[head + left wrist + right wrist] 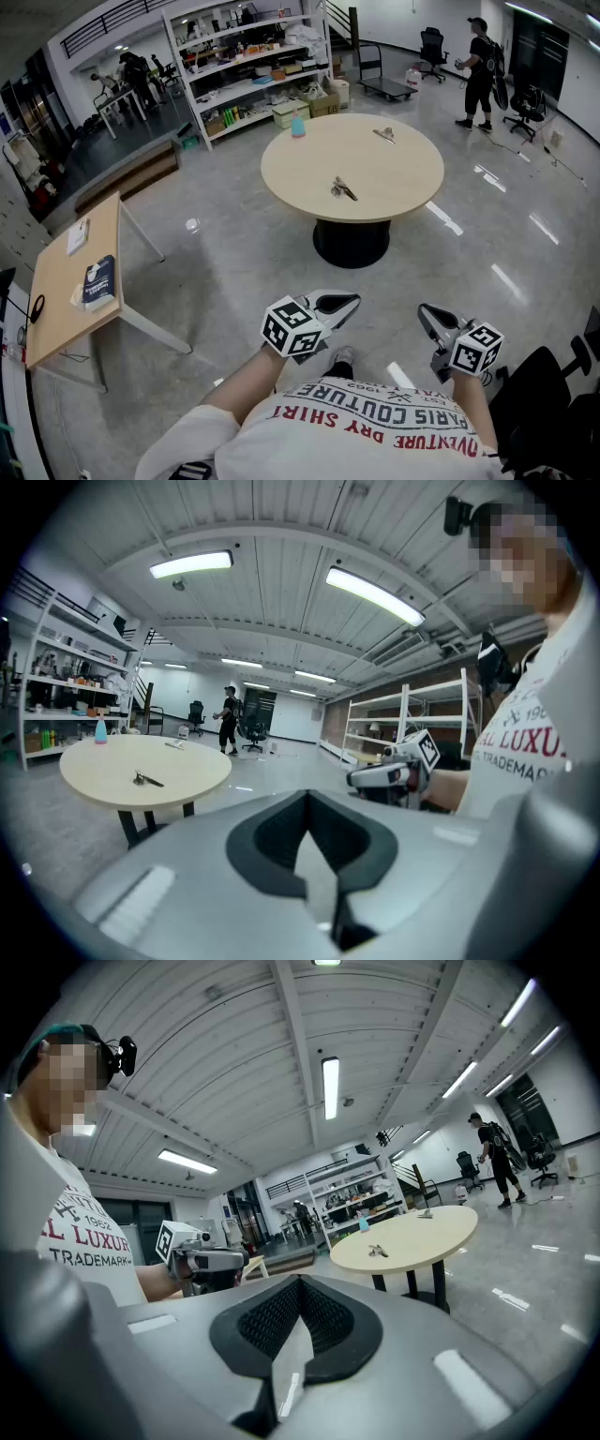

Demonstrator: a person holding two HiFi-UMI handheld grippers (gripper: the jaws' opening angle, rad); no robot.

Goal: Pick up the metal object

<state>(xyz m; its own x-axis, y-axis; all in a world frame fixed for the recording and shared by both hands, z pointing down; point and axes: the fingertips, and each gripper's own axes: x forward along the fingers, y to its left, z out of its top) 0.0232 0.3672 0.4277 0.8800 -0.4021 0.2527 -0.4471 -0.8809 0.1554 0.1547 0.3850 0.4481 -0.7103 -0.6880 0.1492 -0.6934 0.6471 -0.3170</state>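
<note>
A small metal object lies near the front of the round beige table, far ahead of me. It also shows in the left gripper view and the right gripper view. A second metal piece lies at the table's far side. My left gripper and right gripper are held close to my chest, well short of the table. Both are shut and hold nothing, with the jaws meeting in the left gripper's and the right gripper's own views.
A blue bottle stands at the table's far left edge. A wooden desk with a book is at the left. Shelving lines the back wall. A person stands far right, and a black chair is by my right side.
</note>
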